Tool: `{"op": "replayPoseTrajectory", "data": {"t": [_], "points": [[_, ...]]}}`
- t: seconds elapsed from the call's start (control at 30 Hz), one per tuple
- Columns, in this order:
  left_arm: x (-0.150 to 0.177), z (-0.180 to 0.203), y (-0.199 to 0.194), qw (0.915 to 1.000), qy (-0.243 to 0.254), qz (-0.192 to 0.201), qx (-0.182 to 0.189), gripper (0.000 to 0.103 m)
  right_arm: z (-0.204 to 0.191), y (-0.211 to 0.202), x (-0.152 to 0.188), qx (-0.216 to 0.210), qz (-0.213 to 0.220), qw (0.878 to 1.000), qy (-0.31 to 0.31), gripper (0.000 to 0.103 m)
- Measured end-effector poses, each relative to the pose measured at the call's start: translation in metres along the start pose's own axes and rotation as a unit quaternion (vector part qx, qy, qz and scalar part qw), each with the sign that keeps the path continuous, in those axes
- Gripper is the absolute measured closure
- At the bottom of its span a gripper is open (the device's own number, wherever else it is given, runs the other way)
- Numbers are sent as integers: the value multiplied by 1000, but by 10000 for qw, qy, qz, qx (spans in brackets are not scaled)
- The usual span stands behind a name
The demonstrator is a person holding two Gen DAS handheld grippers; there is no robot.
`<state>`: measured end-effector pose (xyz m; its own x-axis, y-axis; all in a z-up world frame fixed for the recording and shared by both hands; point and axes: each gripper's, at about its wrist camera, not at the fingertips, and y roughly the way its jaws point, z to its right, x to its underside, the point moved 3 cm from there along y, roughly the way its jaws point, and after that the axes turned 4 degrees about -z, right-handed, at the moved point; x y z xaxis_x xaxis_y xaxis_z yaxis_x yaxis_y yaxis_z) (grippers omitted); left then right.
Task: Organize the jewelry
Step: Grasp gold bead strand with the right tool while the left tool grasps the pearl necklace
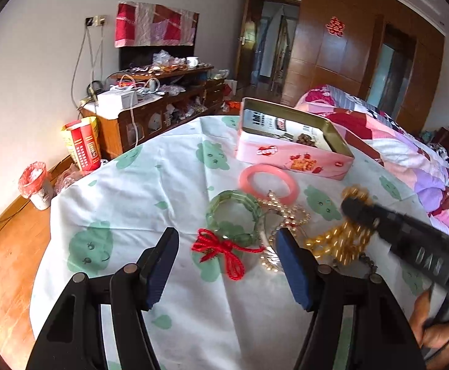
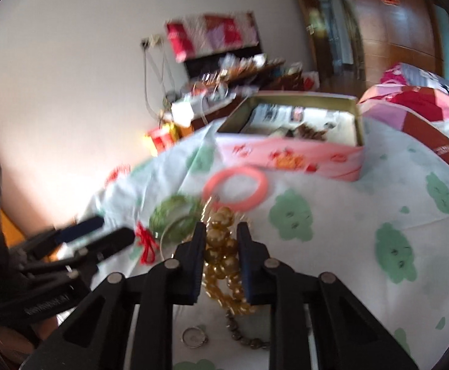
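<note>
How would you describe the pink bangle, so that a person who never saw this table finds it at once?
Find the pink tin at the far side of the cloth. Just in front of it lies the pink bangle, flat on the cloth. It is a smooth, plain ring, unlike the green bangle with its red cord and the beads nearby.
</note>
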<state>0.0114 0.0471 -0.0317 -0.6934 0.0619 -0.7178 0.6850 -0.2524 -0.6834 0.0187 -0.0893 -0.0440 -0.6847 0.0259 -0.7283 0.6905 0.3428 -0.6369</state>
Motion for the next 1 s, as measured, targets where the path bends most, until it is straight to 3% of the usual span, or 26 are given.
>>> {"op": "replayPoseTrajectory", "data": {"t": [0.17,0.37,0.4,0.47,0.53,0.77,0.9,1.0], "points": [[-4,17,-3,9990,267,92,335,37,36,-19,-9,-164,464,9957,785,80],[-13,43,14,9961,394,-92,782,38,67,-31,-14,90,746,9902,1175,80],[-15,47,21,9962,403,-146,756,39,71,-34,-13,185,788,9890,1242,80],[-16,54,31,9956,448,-296,768,61,77,-35,-11,344,837,9874,1298,80],[-15,60,43,9946,495,-537,738,67,78,-32,-10,387,807,9873,1315,80],[-8,51,59,9933,277,-999,502,67,73,-31,-7,372,743,9900,1137,80],[-8,57,59,9932,449,-1022,339,67,77,-32,-3,333,715,9897,1192,80],[-8,56,58,9933,350,-1006,451,69,81,-31,-2,301,684,9889,1282,80]]}}
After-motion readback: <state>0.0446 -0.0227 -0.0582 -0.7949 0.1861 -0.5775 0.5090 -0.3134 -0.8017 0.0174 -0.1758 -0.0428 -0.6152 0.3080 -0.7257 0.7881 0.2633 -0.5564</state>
